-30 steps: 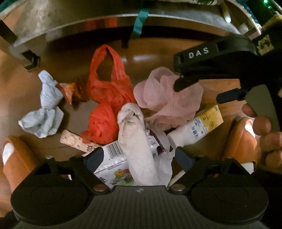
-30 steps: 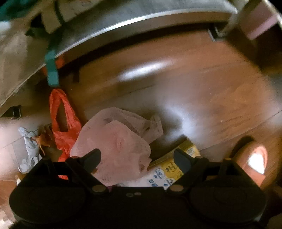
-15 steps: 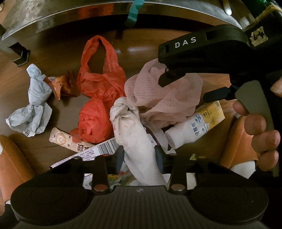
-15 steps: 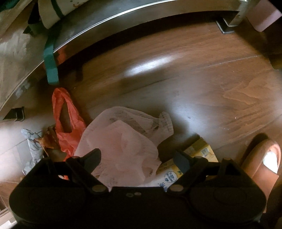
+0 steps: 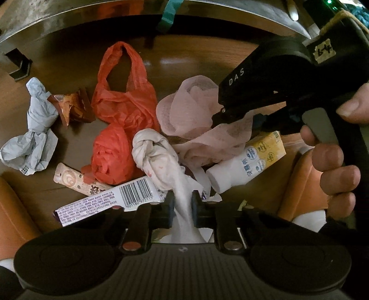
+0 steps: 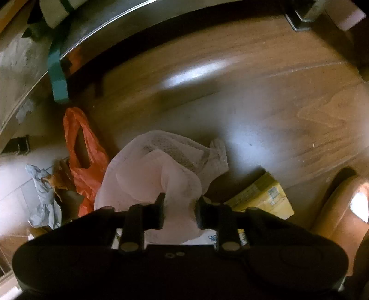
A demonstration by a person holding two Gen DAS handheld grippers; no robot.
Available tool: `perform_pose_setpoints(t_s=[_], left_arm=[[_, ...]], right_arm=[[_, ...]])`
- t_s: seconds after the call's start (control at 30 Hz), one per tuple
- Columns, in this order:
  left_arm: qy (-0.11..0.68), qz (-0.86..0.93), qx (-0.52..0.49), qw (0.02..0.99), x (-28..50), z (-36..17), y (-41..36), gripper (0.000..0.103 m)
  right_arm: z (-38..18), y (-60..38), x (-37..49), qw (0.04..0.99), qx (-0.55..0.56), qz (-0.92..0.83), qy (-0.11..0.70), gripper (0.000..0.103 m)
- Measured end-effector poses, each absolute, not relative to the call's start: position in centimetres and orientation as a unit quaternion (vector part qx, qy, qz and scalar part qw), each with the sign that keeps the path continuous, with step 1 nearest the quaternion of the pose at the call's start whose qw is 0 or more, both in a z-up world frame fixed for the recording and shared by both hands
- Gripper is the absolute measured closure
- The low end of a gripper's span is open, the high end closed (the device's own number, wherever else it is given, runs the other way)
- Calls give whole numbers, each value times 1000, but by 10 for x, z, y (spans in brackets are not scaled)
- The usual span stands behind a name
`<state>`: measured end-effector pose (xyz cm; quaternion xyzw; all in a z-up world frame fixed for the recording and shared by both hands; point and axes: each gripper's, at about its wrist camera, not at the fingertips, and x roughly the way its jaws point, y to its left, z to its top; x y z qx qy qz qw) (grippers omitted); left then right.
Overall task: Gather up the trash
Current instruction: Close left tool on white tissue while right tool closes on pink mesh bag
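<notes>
Trash lies in a heap on the wooden floor. A white knotted paper wad [image 5: 156, 157] runs down between my left gripper's [image 5: 182, 203] pads, which are closing and press on its lower end. Beside it to the right is a pink net wrap [image 5: 191, 115]. In the right wrist view my right gripper [image 6: 180, 207] is closing too, its pads squeezing the pink net wrap [image 6: 156, 175]. A hand [image 5: 332, 166] holds that gripper's trigger at the right of the left wrist view.
Around the heap lie a red plastic bag [image 5: 124, 103], a red wad [image 5: 110, 157], grey crumpled paper [image 5: 34, 133], a yellow-white carton [image 5: 251, 161] and a barcoded packet [image 5: 108, 198]. Orange slippers [image 5: 297, 180] flank it. A metal-edged ledge [image 5: 115, 13] runs behind.
Both grippers' jaws went from wide apart to closed: the left onto the white wad, then the right onto the pink net wrap. The right gripper leaned in over the heap.
</notes>
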<state>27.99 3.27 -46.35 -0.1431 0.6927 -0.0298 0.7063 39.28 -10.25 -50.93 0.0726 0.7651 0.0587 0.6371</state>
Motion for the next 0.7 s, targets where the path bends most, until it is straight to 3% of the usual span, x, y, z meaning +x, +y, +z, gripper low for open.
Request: perform_pose_setpoints(t_s=[0.17,0.4,0.7], left_arm=[[690,-21,-146,708,279,-458,36,93],[683,-10,-158,713,275,-436,46,97],[644,3,-157,749,273,-362,57,97]], right_arm=[[-493,-106,393,645,75,60,758,97],[-444,-104,394,667,58,75,739,98],[-340,-105,383,717,12,111,688,99]])
